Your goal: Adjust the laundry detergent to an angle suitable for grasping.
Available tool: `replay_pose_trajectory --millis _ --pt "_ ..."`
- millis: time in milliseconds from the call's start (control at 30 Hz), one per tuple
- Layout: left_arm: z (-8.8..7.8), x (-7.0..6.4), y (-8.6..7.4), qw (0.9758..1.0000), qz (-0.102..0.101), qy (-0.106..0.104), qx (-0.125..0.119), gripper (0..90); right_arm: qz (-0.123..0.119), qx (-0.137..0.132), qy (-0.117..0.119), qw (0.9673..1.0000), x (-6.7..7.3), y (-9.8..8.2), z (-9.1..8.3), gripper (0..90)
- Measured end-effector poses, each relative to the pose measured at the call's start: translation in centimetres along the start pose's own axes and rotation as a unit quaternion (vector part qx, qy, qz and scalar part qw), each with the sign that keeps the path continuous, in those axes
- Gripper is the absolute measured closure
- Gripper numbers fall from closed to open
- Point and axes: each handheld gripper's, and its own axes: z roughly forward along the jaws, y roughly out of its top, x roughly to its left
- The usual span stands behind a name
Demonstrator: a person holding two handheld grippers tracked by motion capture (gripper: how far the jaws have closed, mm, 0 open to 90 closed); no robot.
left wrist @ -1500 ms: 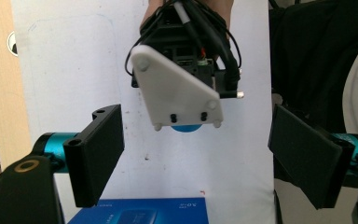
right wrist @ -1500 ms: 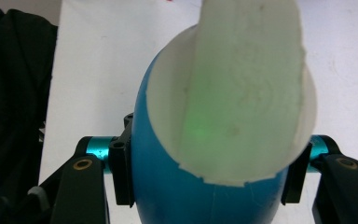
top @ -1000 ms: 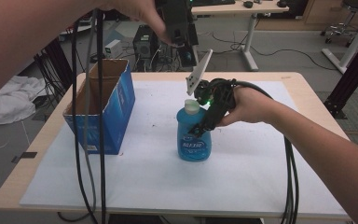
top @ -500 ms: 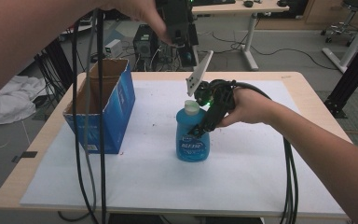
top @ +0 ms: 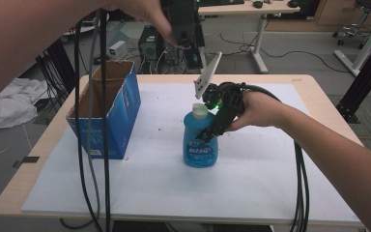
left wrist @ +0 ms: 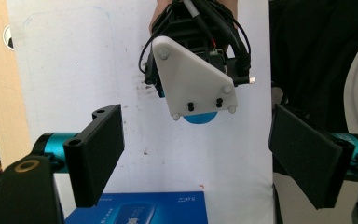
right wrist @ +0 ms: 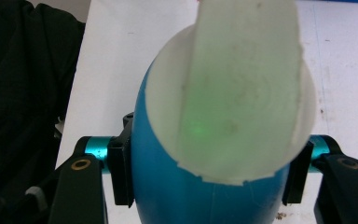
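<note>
A blue bottle (top: 200, 147) with a pale cap stands upright on the white mat (top: 164, 183) in the middle of the table. My right gripper (top: 207, 134) reaches down from the right and its two jaws lie against the bottle's sides, just below the cap. In the right gripper view the bottle (right wrist: 168, 186) sits between the black pads (right wrist: 120, 172) of that gripper (right wrist: 209, 182). These jaws have just been opening a little, with the bottle still between them. My left gripper (left wrist: 196, 154) hangs open high above the table, looking down on the right gripper's grey plate (left wrist: 193, 79).
An open cardboard box with blue sides (top: 111, 113) stands at the left of the mat, and its top (left wrist: 140, 207) appears under the left gripper. Black cables (top: 92, 145) hang down in front of the box. Desks and chairs stand beyond the table.
</note>
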Motion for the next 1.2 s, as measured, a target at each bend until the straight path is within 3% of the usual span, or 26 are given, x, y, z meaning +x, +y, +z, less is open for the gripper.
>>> replay_pose_trajectory --millis 233,433,900,1067,1200 --pt "0.1 0.0 0.2 1.0000 0.001 -0.001 0.001 18.4 0.009 0.002 -0.002 1.0000 0.0 -0.2 -0.4 22.7" --pt "0.2 0.0 0.3 1.0000 0.002 -0.003 0.002 18.4 0.019 -0.005 0.007 0.9998 0.2 -0.5 -1.1 22.0" --pt "0.1 0.0 0.1 1.0000 -0.001 -0.002 0.003 18.4 0.068 -0.007 -0.021 0.9975 0.3 -2.3 -4.6 21.7" --pt "0.1 0.0 0.1 1.0000 -0.001 -0.001 0.002 18.4 0.098 -0.003 -0.044 0.9941 -0.1 -3.3 -6.2 21.6" --pt "0.1 -0.1 0.0 1.0000 -0.001 -0.001 0.004 18.4 0.137 0.002 -0.067 0.9883 -0.6 -4.0 -7.5 21.6"
